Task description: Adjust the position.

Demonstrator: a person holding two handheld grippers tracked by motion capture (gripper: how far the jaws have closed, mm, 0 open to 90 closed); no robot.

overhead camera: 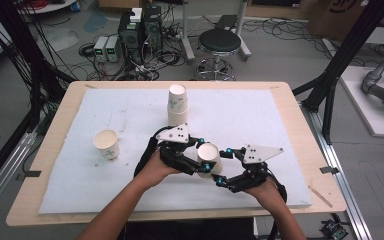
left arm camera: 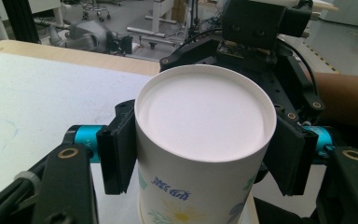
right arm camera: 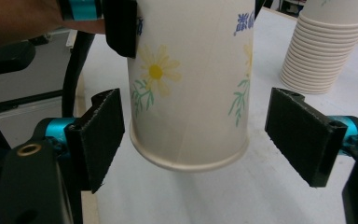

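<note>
Paper cup, left [overhead camera: 106, 143]: upright on white pad [overhead camera: 80, 180], open mouth up, well apart from grippers, nothing touching it.
Pad: white foam sheet, covers most of wooden table [overhead camera: 40, 150].
Stack [overhead camera: 177, 104]: nested paper cups, upside down, base up, far middle of pad, just beyond left gripper; ribbed rims visible top right in right gripper view [right arm camera: 324, 46].
Left gripper [overhead camera: 200, 162]: clenched on held cup, pads [left arm camera: 116, 156] pressed on both sides of wall near base end; grey plate on top, hand behind it.
Held cup [overhead camera: 209, 159]: inverted, flat base up, rim down, off pad, between both grippers, near front middle of table; blue print and yellow flower on wall [right arm camera: 189, 84]; base fills middle of left gripper view [left arm camera: 205, 116].
Right gripper [overhead camera: 219, 176]: released, jaws spread wide either side of cup's rim end, clear gap to wall on both sides in right gripper view [right arm camera: 196, 140], pads [right arm camera: 100, 135] not touching.
Relation: right jaws lower on cup than left pads; left pad visible at top left of right gripper view, against wall.
Right hand [overhead camera: 265, 187]: on gripper body, forearm in from bottom edge.
Floor beyond table: black stool [overhead camera: 220, 47], computer boxes [overhead camera: 140, 32], loose cables.
</note>
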